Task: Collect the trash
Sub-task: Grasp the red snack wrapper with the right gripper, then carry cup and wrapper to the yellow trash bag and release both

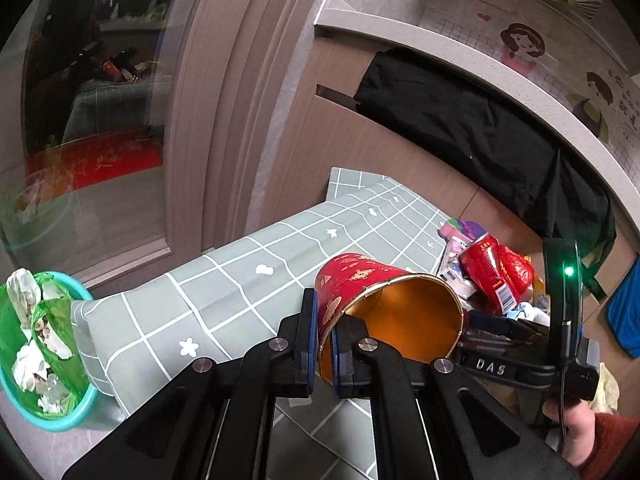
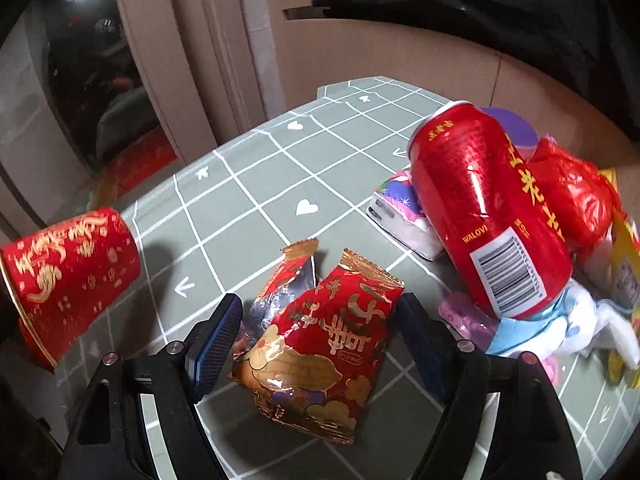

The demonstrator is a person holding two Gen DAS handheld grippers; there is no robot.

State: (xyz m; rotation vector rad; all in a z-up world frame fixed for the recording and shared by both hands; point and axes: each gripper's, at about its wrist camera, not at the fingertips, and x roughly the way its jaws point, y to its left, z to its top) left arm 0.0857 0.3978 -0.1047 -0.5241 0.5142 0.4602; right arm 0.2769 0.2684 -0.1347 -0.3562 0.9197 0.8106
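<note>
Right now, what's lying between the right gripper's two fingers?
A torn red and gold snack wrapper lies on the checked tablecloth between the open fingers of the right gripper; the pads are not yet pressing it. The right wrist view shows this.

Bare tablecloth (image 2: 248,196) left of the can (image 2: 480,208) — litter (image 2: 568,200) crowds right.

Glossy foil wrapper (image 2: 320,344), shiny metal can (image 2: 484,208), matt cloth tablecloth (image 2: 248,200).
</note>
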